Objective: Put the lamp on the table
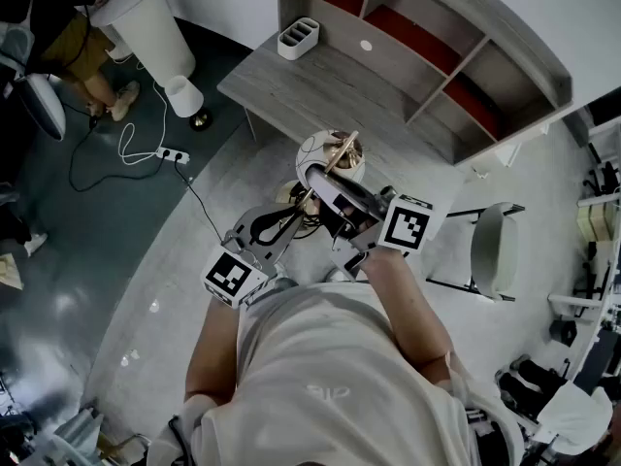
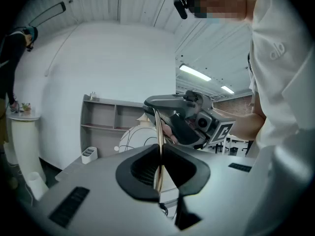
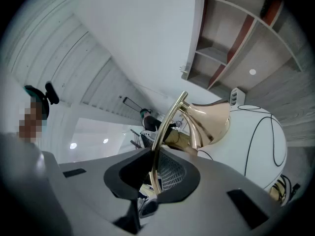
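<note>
we hold the lamp [image 1: 322, 159] near the counter [image 1: 320, 85]: left hand-held gripper [image 2: 158, 154] and right hand-held gripper [image 3: 153, 166] each closed tight on its brass stem [image 3: 170, 119]; shirt logo [image 1: 327, 392] illegible.

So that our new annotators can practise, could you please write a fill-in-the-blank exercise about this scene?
1. The round shade of the lamp is ___ with thin black lines.
2. The left hand-held gripper and the right hand-held gripper are both ___ on the lamp's rod.
3. The white organizer stands on the grey ___.
Missing words: white; shut; table.
</note>
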`<state>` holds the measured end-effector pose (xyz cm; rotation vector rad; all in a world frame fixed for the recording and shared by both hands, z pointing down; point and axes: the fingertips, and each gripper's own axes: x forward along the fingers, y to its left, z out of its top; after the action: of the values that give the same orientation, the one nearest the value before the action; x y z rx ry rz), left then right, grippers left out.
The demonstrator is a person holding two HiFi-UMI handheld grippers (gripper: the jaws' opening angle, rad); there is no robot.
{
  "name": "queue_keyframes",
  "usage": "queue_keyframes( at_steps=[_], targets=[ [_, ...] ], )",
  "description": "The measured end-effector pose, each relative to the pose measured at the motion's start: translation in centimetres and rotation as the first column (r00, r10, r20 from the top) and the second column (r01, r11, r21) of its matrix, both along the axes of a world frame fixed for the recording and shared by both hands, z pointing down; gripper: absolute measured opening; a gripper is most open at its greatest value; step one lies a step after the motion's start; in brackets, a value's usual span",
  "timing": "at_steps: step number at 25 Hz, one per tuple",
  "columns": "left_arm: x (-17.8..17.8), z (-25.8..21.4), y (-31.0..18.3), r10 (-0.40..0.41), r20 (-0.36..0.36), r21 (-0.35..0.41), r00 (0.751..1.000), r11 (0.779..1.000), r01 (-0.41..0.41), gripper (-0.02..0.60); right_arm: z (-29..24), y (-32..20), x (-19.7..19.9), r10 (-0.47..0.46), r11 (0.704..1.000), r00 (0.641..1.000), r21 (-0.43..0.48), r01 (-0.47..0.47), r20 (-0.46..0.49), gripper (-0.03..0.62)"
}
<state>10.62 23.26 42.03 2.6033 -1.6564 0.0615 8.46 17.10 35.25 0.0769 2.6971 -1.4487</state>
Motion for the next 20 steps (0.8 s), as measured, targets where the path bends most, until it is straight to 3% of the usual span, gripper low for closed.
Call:
queue_keyframes(
  at_steps=[14, 20],
  targets=[
    [-1.4, -2.0, 1.2, 0.046, -0.016, 0.011, 0.999, 0.999, -0.046, 0.044, -2.0, 1.1, -1.7, 0.017, 1.000, 1.000, 0.009, -0.017, -0.001, 0.064],
    [-8.1, 0.8, 2.2, 0.056, -0.030, 0.004, 0.998, 0.998, -0.056, 0.044, 0.4, 1.8, -8.0, 0.030, 1.000, 1.000, 0.000, -0.030, 0.007, 0.064]
  ],
)
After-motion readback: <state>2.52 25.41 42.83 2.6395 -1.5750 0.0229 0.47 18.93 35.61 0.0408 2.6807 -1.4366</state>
